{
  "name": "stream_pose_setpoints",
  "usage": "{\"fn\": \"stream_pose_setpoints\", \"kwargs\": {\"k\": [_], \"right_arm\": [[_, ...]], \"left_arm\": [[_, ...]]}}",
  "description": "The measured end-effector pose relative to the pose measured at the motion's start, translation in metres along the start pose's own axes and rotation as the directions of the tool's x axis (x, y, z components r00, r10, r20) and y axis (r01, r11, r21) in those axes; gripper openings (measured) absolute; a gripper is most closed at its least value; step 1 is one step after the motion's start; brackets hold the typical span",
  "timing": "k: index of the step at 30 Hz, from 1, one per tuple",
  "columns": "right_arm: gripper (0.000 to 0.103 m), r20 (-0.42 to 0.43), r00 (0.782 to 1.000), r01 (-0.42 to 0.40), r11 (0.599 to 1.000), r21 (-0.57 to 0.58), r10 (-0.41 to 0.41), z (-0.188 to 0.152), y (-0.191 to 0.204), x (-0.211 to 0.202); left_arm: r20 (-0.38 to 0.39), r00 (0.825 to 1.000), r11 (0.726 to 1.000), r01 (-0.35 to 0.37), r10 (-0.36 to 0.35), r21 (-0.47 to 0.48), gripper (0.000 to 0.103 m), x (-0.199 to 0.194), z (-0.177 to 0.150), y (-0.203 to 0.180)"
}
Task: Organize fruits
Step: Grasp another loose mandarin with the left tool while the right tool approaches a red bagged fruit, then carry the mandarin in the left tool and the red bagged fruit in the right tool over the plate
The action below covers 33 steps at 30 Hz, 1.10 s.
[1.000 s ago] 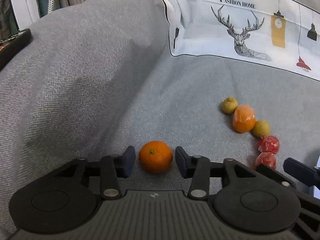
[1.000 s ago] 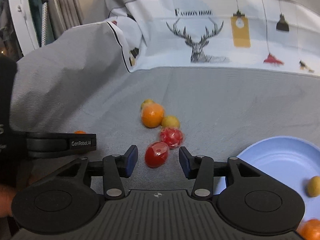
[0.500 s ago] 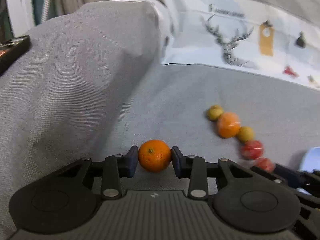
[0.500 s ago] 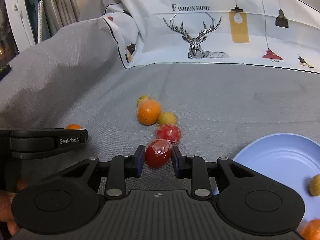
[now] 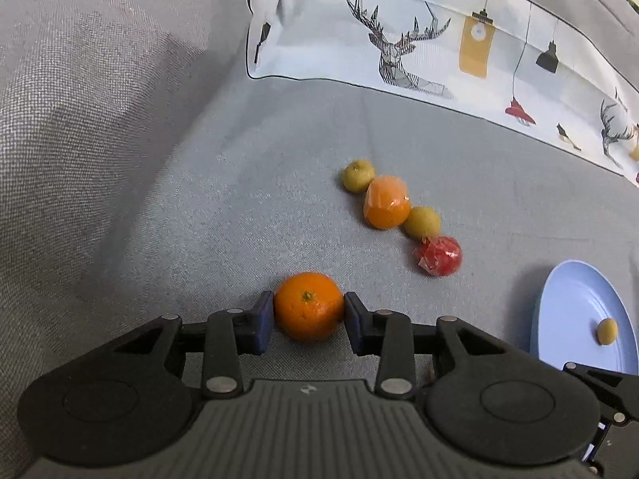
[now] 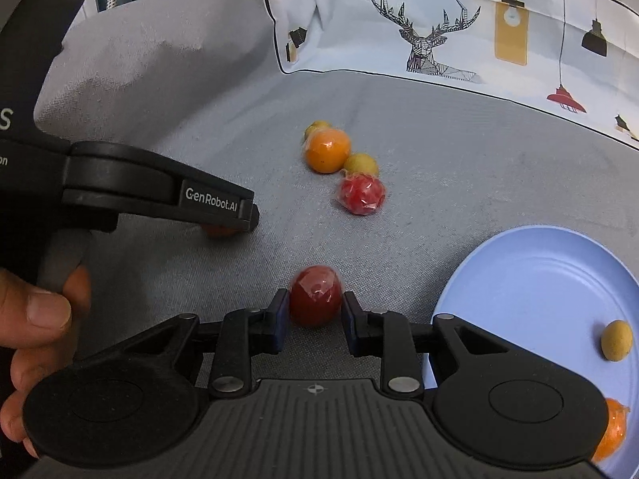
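Plate [image 6: 519,263]: yellow fruit [image 6: 616,339], wrapped orange [image 6: 613,431] | left tongs [image 5: 308,313] grip tangerine [image 5: 308,306] | right tongs [image 6: 314,311] grip tomato [image 6: 315,294]

Orange mandarin [image 5: 308,306], dark red tomato [image 6: 315,295], pale blue plate [image 6: 535,279], grey sofa [image 5: 279,159], white cushion [image 5: 399,32] with black deer print.

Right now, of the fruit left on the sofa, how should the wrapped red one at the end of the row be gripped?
Grip the wrapped red fruit across its round middle, coming from the near side with the jaws spanning left to right. Its near and side faces are free; only the far side touches the yellow fruit. The wrap may slip.
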State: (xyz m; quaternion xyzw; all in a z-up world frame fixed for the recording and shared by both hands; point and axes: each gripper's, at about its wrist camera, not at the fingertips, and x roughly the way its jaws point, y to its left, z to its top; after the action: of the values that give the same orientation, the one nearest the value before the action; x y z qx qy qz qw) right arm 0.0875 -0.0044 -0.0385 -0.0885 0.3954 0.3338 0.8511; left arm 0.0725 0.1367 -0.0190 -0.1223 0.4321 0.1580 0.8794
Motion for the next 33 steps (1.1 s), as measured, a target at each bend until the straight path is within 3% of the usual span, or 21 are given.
{"fn": "stream_pose_setpoints", "kwargs": {"k": [6,12,19,24,33], "right_arm": [[0.028,0.047,0.999,-0.008,1.000,-0.010,0.008,-0.001,-0.001,-0.012],[0.028,0.146,0.989,-0.003,1.000,-0.029,0.008,-0.004,-0.007,-0.062],[0.028,0.254,0.967,0.020,0.999,-0.024,-0.013,-0.012,-0.032,-0.134],[0.028,0.284,0.956,0.069,0.998,0.004,-0.067,-0.036,-0.056,-0.171],[0.028,0.299,0.943,0.126,0.989,0.080,-0.145,-0.066,-0.077,-0.183]], "left_arm": [[0.070,0.998,1.000,0.006,-0.006,-0.004,0.039,-0.014,-0.001,0.000],[0.158,0.986,0.998,0.057,-0.060,0.021,0.039,-0.040,-0.006,-0.010],[0.235,0.965,0.987,0.087,-0.117,0.133,0.039,-0.073,-0.025,-0.042],[0.287,0.947,0.977,0.086,-0.141,0.194,0.039,-0.094,-0.042,-0.063],[0.285,0.937,0.951,0.115,-0.200,0.286,0.039,-0.106,-0.065,-0.094]]}}
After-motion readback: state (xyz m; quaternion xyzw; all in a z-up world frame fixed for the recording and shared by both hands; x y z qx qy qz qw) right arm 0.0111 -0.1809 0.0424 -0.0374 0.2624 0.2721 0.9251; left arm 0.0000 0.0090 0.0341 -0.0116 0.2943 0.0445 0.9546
